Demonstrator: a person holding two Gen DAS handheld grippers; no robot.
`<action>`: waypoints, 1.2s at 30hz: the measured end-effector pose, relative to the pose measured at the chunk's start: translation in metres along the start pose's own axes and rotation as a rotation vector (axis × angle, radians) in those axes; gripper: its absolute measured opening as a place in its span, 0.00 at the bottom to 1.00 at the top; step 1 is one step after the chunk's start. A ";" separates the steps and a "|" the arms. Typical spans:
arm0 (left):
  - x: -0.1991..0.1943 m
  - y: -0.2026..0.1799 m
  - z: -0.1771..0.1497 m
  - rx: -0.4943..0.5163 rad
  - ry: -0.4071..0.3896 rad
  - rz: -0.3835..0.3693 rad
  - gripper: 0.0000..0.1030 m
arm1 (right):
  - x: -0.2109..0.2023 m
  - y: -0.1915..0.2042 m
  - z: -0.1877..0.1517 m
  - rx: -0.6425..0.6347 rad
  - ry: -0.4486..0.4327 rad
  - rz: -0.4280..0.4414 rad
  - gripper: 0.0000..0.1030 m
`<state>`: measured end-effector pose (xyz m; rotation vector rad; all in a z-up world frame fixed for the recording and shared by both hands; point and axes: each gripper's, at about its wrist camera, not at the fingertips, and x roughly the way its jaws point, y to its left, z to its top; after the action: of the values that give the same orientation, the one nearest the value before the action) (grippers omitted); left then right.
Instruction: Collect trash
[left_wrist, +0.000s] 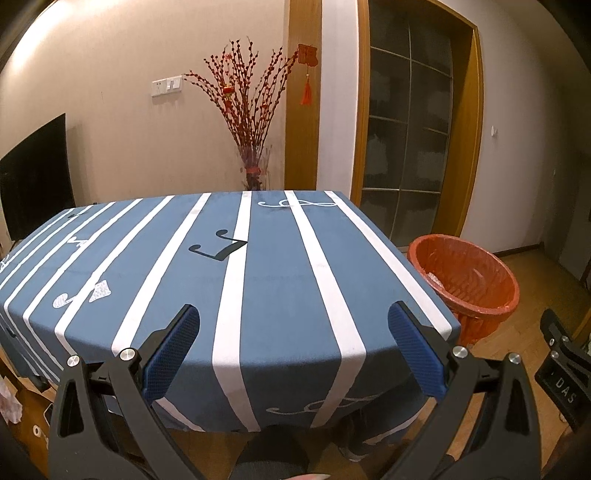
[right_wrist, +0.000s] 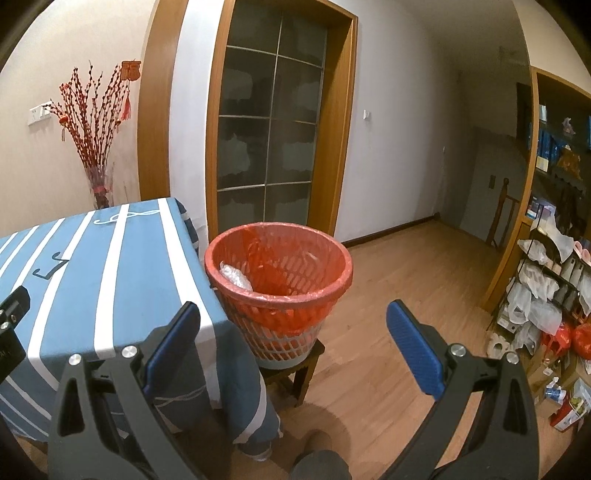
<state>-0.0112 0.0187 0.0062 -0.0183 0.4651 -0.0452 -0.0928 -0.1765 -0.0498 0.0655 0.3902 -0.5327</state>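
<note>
So, left wrist view first: my left gripper (left_wrist: 293, 321) is spread wide with nothing between its two blue pads, hanging over the near edge of the table (left_wrist: 280, 280). That's one table under a blue cloth with white stripes, and I count one black music note (left_wrist: 218, 247) printed mid-cloth. Nothing loose on the cloth that I can make out. One red trash basket (left_wrist: 467, 284) sits just past the table's right corner, with one pale crumpled bit (left_wrist: 434, 278) against its inner wall. Behind the table there's one vase of red branches (left_wrist: 251, 122), one dark TV (left_wrist: 35, 177) on the left, and one glass-paned door (left_wrist: 406, 140).

Right wrist view: my right gripper (right_wrist: 293, 319) is spread just as wide, also empty, pointed at the same basket (right_wrist: 279, 266). From here I can see it's lined with a red bag and stands on one small wooden stool (right_wrist: 299, 369), touching the table corner (right_wrist: 110, 266). One silvery crumpled wrapper (right_wrist: 234, 275) lies inside on the left. A cluttered rack (right_wrist: 550, 291) of bags fills the far right.
</note>
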 end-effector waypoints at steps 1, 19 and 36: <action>0.000 0.000 0.000 0.000 0.003 -0.001 0.97 | 0.000 0.000 -0.001 0.000 0.002 -0.001 0.96; 0.000 -0.002 -0.002 0.003 0.012 0.009 0.97 | -0.001 0.000 -0.004 -0.016 -0.015 -0.029 0.96; 0.002 -0.001 -0.003 0.001 0.022 0.007 0.97 | 0.006 0.002 -0.007 -0.019 0.025 -0.011 0.96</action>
<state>-0.0106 0.0180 0.0025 -0.0152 0.4870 -0.0383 -0.0895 -0.1769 -0.0586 0.0514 0.4202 -0.5393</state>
